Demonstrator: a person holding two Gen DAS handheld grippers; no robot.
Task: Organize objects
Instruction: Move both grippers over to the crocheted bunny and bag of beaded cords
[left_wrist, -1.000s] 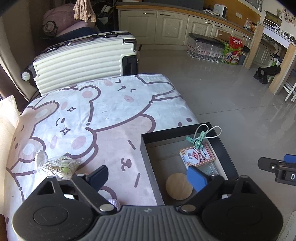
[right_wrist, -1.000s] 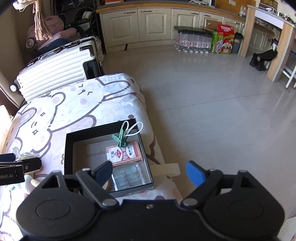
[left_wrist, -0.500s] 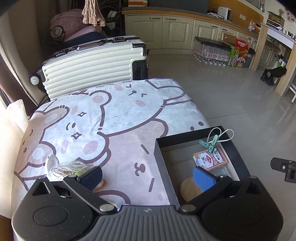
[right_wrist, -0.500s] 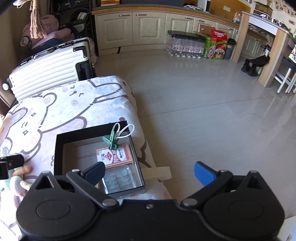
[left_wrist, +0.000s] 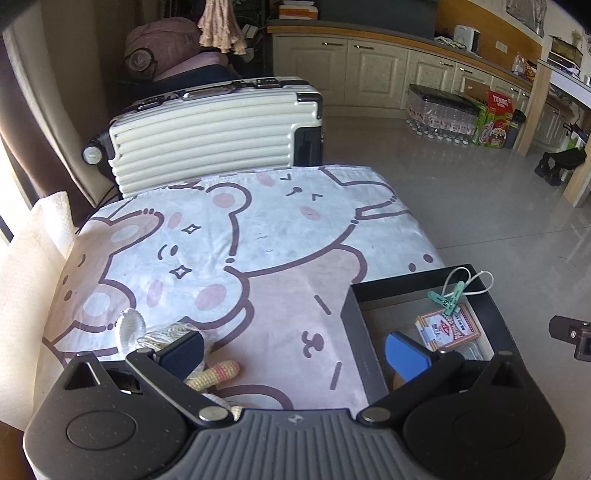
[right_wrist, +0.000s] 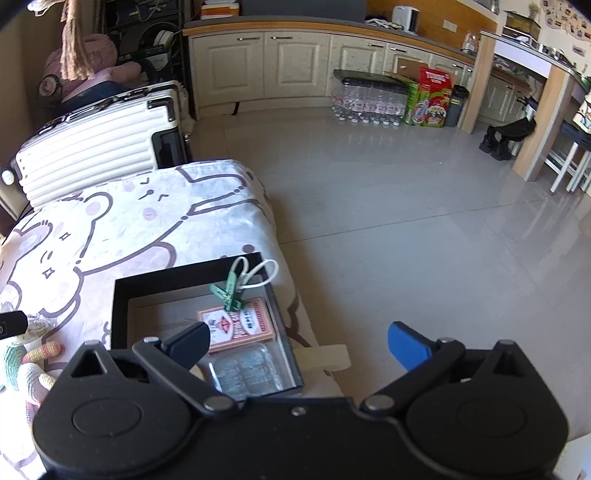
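Observation:
A black box (left_wrist: 352, 317) (right_wrist: 120, 295) sits at the near right edge of the cartoon-print sheet (left_wrist: 258, 236). In it lie a red card deck (left_wrist: 448, 328) (right_wrist: 240, 325), a green clothespin with a white cord (left_wrist: 448, 297) (right_wrist: 229, 291), a clear plastic case (right_wrist: 247, 369) and a partly hidden wooden disc. My left gripper (left_wrist: 295, 350) is open above the sheet beside the box. A crocheted toy (left_wrist: 218, 371) (right_wrist: 27, 363) and a bagged bundle of string (left_wrist: 162, 338) lie by its left finger. My right gripper (right_wrist: 299, 341) is open over the box's right edge.
A cream ribbed suitcase (left_wrist: 214, 133) stands against the far end of the sheet. A white pillow (left_wrist: 33, 266) lies at the left. Tiled floor (right_wrist: 406, 221) drops off to the right, with kitchen cabinets (right_wrist: 280, 70) and packed bottles (right_wrist: 369, 99) beyond.
My left gripper has shifted left and back, so the toy and string bundle now sit at its left finger. My right gripper has drifted right, off the box. Both stay open.

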